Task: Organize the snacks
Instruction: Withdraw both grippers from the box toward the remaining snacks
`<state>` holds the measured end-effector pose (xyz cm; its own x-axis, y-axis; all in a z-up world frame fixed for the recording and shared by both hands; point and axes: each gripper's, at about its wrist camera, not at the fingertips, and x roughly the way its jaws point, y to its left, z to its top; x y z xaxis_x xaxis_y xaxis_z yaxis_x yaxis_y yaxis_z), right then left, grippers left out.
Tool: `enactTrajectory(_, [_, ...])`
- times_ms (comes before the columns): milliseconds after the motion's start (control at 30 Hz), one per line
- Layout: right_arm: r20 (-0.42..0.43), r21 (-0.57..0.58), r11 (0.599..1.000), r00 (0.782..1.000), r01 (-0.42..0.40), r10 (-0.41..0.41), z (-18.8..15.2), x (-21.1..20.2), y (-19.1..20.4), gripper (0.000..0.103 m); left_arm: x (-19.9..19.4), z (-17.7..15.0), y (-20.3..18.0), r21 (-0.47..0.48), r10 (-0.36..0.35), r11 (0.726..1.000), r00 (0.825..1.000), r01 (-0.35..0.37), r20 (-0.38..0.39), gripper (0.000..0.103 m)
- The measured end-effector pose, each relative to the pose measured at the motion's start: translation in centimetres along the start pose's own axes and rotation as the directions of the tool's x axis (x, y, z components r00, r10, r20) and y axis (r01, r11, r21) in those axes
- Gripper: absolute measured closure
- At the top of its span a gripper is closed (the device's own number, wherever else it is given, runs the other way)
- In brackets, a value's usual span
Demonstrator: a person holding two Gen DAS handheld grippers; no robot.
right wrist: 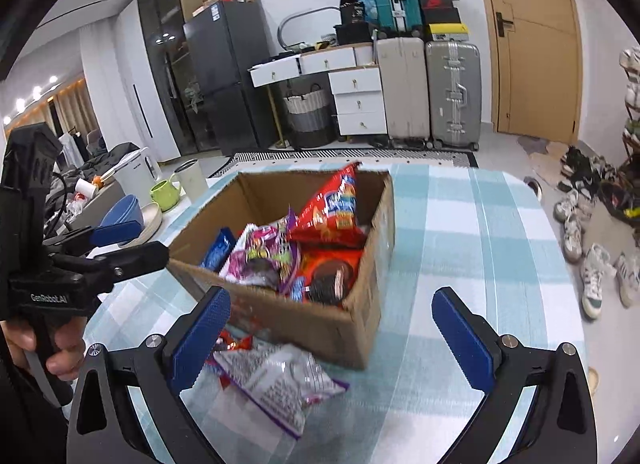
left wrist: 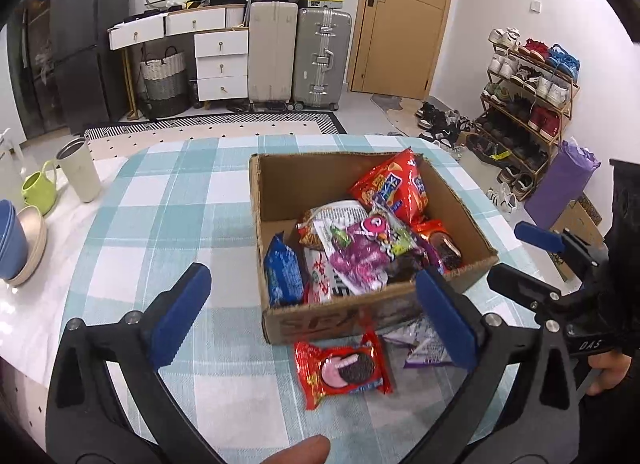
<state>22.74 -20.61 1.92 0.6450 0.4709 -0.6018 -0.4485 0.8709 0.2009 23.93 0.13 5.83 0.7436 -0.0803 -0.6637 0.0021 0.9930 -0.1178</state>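
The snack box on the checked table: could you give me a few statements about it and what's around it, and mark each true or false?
1. The cardboard box already holds several snack packets. True.
2. Every snack is inside the box. False: a red cookie packet and a purple-edged clear packet lie on the tablecloth in front of it.
3. The left gripper is clamped on a packet. False: its jaws stand wide open with nothing between the pads.
4. The right gripper is open and empty too. True.
5. A green mug stands inside the box. False: it stands on the table, off to the side beside a pale tumbler.
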Motion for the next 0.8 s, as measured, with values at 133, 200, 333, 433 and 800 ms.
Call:
enactTrajectory(133, [-0.016, 0.024, 1.000, 1.000, 0.008, -0.008, -0.8, -0.1, 0.0, 0.001, -0.9, -1.3, 0.3, -0.010, -0.009, 1.000, 1.000, 0.009, -0.002, 0.001])
enactTrajectory(200, [-0.023, 0.035, 0.999, 1.000, 0.012, -0.011, -1.2, -0.3, 0.0, 0.001, -1.0, -1.9, 0.5, -0.012, -0.007, 1.000, 1.000, 0.007, -0.011, 0.001])
enactTrajectory(333, [-0.043, 0.063, 0.998, 0.999, 0.006, -0.003, -2.3, -0.4, 0.0, 0.001, -0.9, -3.4, 0.8, -0.024, -0.007, 1.000, 0.999, 0.006, -0.035, 0.001])
enactTrajectory(433, [-0.069, 0.045, 0.999, 0.998, 0.008, -0.005, -3.2, -0.2, 0.5, 0.001, -0.5, -4.3, 0.9, -0.029, -0.005, 1.000, 0.998, 0.004, -0.056, 0.001])
enactTrajectory(800, [-0.161, 0.096, 0.994, 0.984, -0.058, 0.073, -6.1, 2.5, 1.6, 0.001, 1.6, -6.8, 0.9, -0.024, -0.010, 1.000, 0.990, 0.006, -0.144, 0.001])
